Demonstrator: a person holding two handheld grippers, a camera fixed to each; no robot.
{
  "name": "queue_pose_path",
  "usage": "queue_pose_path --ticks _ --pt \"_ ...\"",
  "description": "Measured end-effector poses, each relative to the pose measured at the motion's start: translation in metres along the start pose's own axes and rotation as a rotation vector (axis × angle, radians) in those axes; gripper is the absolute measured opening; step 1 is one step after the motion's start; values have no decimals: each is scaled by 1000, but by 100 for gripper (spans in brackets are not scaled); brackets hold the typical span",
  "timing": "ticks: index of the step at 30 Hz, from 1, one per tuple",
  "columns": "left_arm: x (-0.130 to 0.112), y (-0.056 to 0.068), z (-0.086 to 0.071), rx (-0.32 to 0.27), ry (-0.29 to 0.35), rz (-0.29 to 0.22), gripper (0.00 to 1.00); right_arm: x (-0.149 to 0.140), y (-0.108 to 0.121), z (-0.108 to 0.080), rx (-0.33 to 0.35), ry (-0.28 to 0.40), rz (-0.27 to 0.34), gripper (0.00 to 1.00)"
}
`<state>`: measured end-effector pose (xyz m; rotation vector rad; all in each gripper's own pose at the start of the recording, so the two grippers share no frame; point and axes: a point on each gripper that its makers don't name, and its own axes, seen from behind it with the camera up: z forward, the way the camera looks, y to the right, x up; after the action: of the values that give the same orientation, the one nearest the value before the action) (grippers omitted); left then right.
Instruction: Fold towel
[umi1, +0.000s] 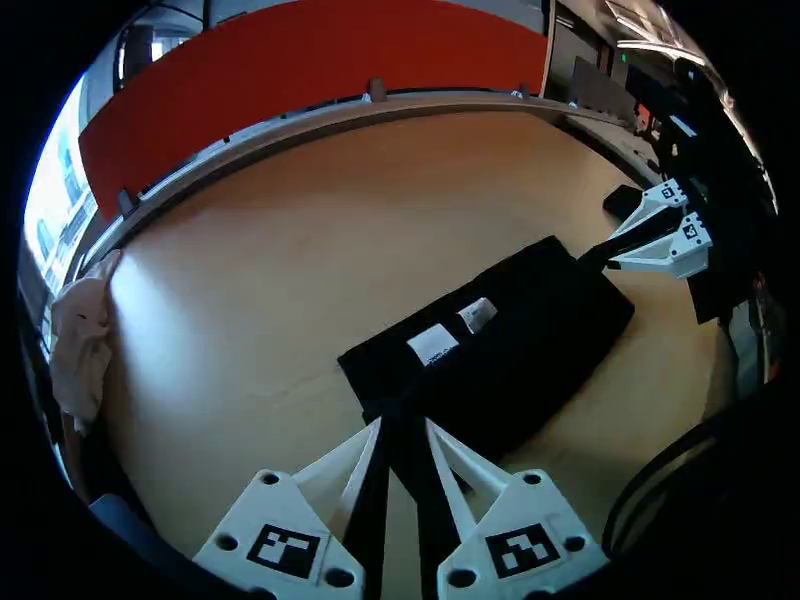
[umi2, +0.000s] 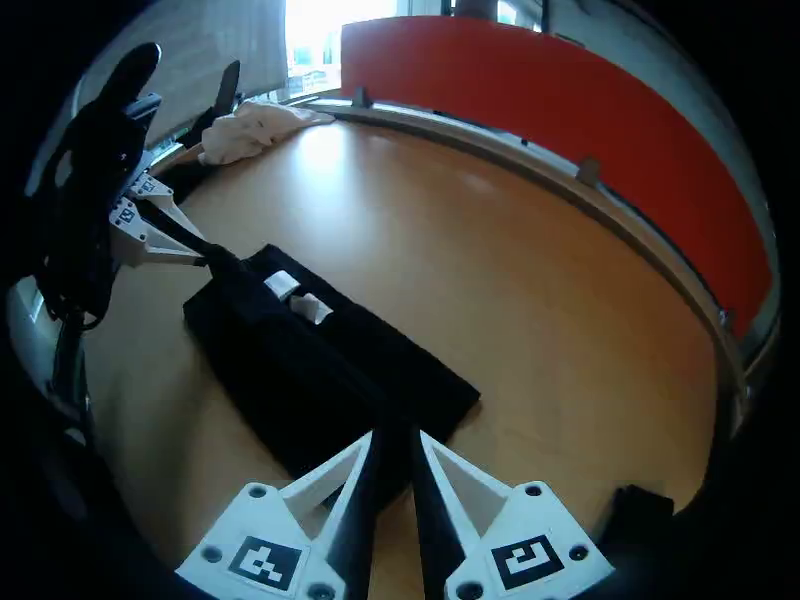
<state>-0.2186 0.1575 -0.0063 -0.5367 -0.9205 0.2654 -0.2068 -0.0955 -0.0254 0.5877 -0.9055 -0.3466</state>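
Black towel (umi1: 520, 330) lies folded long and flat on the desk (umi1: 300, 260); left tongs (umi1: 400, 430) pinched tight on one end; right tongs (umi2: 395, 440) pinched tight on the opposite end; two white tags (umi1: 433, 345) on top, print too small to read; pale cloth (umi1: 80, 340) at desk edge.

I have bare table (umi1: 260, 280) wide open between the towel (umi1: 500, 340) and the red panel (umi1: 300, 70) walling the far edge. A pale cloth heap (umi1: 80, 335) takes one corner. A small dark block (umi1: 625, 200) sits near the right gripper (umi2: 395, 440). That gripper and the left gripper (umi1: 403, 425) clamp the towel's two ends, blocking both.
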Motion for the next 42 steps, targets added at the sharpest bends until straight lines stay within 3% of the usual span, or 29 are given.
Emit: queue_pose_path --ticks 6,14,18,22,24,30,36,42 --pt "-1 -6 12 20 -13 -8 17 -1 5 10 -14 -10 18 24" --pt "-8 -18 23 62 -31 -13 61 -6 18 22 -61 -26 33 47" --pt "-12 -21 26 67 -43 -27 64 -7 21 24 -72 -31 25 63" --pt "-10 -26 27 77 -38 -29 69 -8 24 25 -81 -36 9 66" --pt "-9 -28 28 84 -37 -23 78 -7 26 25 -87 -36 5 67" --pt "-1 -37 30 106 -28 -1 78 2 35 28 -107 -25 12 70" --pt "11 -47 31 132 -12 -6 84 13 44 29 -127 -9 15 78" --pt "19 -55 30 153 7 -16 85 18 51 28 -145 1 9 83"
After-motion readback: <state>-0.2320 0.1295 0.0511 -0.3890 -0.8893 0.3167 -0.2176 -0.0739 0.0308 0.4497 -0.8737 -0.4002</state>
